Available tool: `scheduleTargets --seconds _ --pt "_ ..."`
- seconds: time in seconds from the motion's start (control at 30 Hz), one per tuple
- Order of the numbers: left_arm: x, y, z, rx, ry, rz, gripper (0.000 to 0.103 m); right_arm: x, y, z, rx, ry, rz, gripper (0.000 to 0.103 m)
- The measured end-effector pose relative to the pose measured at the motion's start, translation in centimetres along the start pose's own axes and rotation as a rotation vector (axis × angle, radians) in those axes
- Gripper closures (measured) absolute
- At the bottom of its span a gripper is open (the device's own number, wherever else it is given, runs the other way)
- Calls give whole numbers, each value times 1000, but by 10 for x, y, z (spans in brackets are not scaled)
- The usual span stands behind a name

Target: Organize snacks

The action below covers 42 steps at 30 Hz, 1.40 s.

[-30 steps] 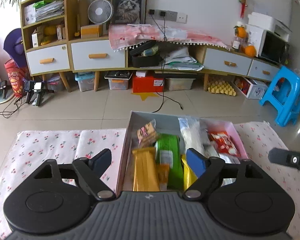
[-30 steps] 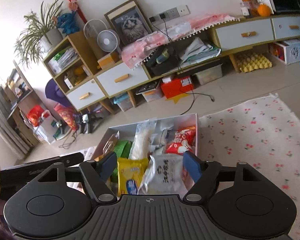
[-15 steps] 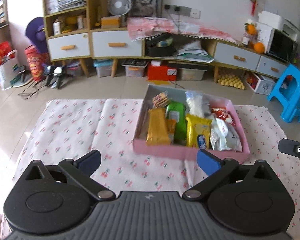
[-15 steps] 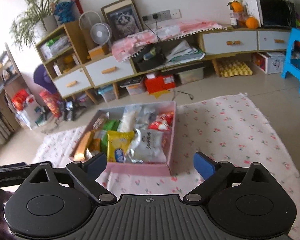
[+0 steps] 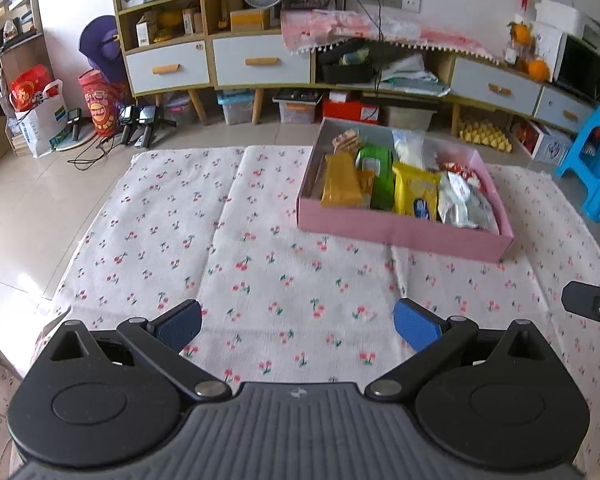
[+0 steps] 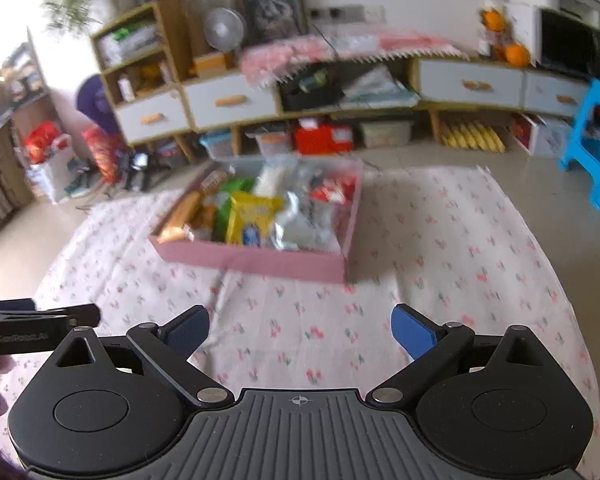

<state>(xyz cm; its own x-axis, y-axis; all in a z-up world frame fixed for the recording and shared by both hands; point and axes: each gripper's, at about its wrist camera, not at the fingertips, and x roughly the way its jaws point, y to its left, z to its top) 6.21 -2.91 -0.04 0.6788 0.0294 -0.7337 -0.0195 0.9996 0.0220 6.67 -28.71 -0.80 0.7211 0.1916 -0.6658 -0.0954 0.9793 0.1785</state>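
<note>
Left wrist view
- Left gripper (image 5: 296,322): jaws spread wide, just been opening, nothing between them; only the cherry-print cloth (image 5: 172,216) shows in the gap.
- Pink box (image 5: 400,230): sits on the cloth ahead and to the right, well apart from the jaws. Low cardboard walls, probably stiff enough to pinch at a rim but likely to flex.
- Snacks: all lie inside the box, stacked side by side. Orange packet (image 5: 340,186) at the left, green packet (image 5: 376,176) beside it, yellow packet (image 5: 414,194) next, silver bag (image 5: 464,204) at the right.
- Handling: packets look light, soft and crinkly; film is probably slippery. Judged best hold is a sealed end or a flat edge, not the puffed middle, which could crush the contents.
- Right gripper: one black finger tip (image 5: 592,306) enters at the right edge.

Right wrist view (blurred)
- Right gripper (image 6: 300,330): jaws spread wide, just been opening, empty, over bare cloth.
- Box: ahead and slightly left, well apart from the jaws; the yellow packet and silver bag stand at its near wall.
- Access: the packets are tightly packed; the top edges that stick up offer the easiest pinch.
</note>
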Motion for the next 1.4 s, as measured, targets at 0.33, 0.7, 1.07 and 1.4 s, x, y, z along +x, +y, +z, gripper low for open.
scheduleTargets --seconds 0.33,0.7,1.07,1.4 --pt "-12 -5 -12 32 34 71 0 -14 5 -4 -4 -41 -28 4" --pt "-9 -7 -14 17 61 39 1 -7 19 -7 -43 11 -12 3" --pt "-14 -9 -13 19 43 17 1 -5 20 -11 -42 29 -24 3" --pt "-11 -9 -12 14 51 11 0 -2 21 -12 -42 49 -30 3"
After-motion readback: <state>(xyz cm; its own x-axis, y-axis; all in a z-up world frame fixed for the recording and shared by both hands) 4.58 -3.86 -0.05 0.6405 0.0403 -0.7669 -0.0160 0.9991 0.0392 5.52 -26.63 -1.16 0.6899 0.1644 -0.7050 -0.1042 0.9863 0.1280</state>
